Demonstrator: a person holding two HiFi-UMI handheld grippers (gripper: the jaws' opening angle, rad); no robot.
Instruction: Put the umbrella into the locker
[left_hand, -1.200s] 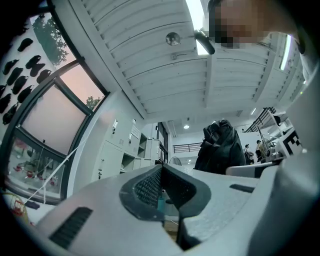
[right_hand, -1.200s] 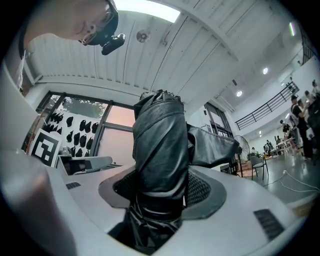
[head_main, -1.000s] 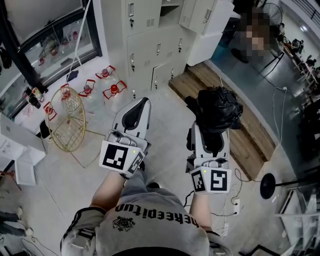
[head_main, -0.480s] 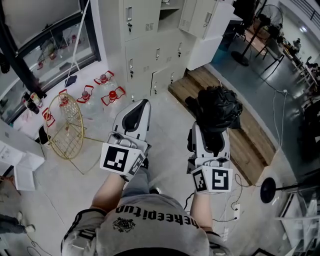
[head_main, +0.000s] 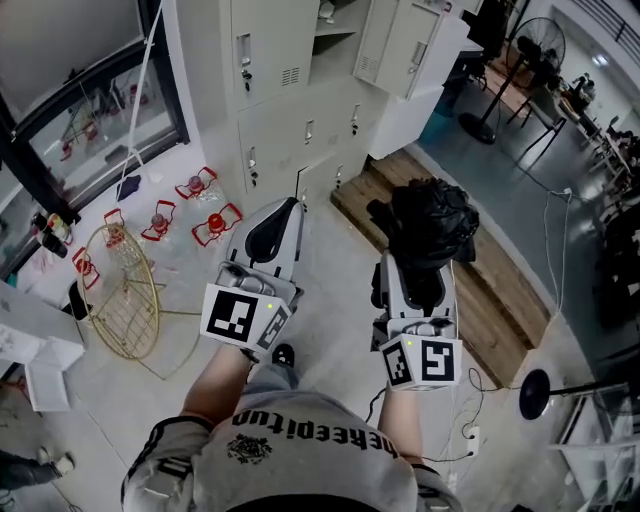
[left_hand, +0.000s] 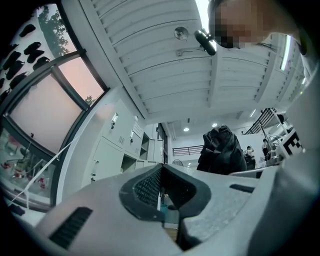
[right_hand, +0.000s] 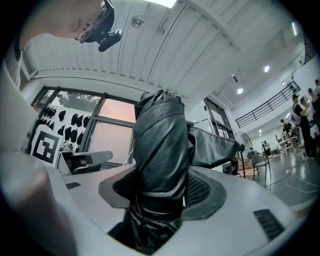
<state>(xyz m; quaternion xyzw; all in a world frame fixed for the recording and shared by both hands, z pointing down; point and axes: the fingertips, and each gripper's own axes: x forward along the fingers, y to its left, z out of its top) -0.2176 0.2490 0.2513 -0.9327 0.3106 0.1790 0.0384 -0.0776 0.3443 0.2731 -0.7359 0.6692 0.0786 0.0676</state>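
Aloft, right gripper (right_hand: 161, 196) fingers (right_hand: 206, 192) clamped on black umbrella (right_hand: 160, 145), left gripper (left_hand: 161, 191) fingers (left_hand: 144, 187) together, empty.

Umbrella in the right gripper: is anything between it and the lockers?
Nothing visible does. The right gripper is shut on the umbrella, and only floor lies between it and the lockers, where one door hangs open. The water jugs and wire basket sit off to the left.

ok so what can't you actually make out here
- umbrella handle: in the right gripper view it is buried under its own fabric inside the right claw; in the head view it is covered by the bunched canopy.
- open locker interior: in the head view it is cut by the top edge; in the left gripper view it is too small.
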